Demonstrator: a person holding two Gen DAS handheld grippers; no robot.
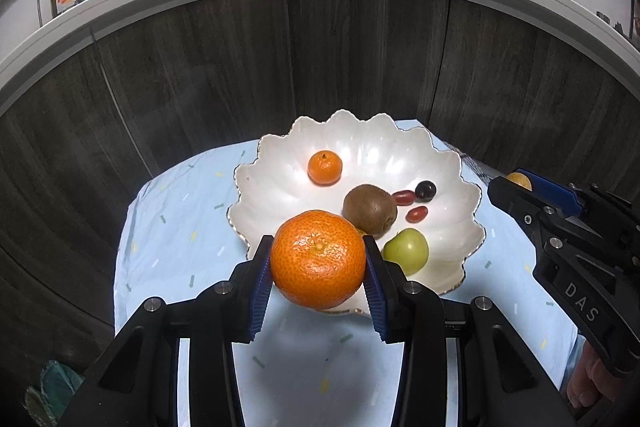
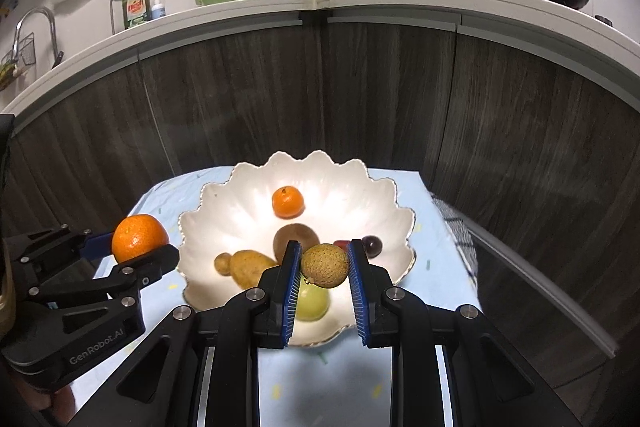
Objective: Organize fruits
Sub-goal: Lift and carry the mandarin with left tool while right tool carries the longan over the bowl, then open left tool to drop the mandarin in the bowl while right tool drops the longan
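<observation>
**Both grippers loaded at the near rim of the bowl**

Far left there's a strip of pale blue cloth (image 1: pixel 168 227) showing on the worktop, running out to its left edge, and that's the most open room around. The left gripper (image 1: pixel 318 259) is closed snug on a big orange (image 1: pixel 318 258), blue pads (image 1: pixel 259 287) pressed on both sides, held above the near-left rim of the scalloped white bowl (image 1: pixel 280 155). From the right wrist view the orange sits just outside that rim.

Inside the bowl: a small mandarin (image 1: pixel 325 167) toward the far side with bare bowl around it, a kiwi (image 1: pixel 370 209) in the middle, a green fruit (image 1: pixel 406 251) near the front rim, two little red oblong fruits (image 1: pixel 417 213) and a dark grape (image 1: pixel 425 190) right of the kiwi. The right view also shows a yellowish-brown lumpy fruit (image 2: pixel 250 267) at the left.

The right gripper (image 2: pixel 324 265) is clamped on a small round tan fruit (image 2: pixel 324 264), above the near part of the bowl. Right of the bowl, only a narrow band of cloth before the edge.
</observation>
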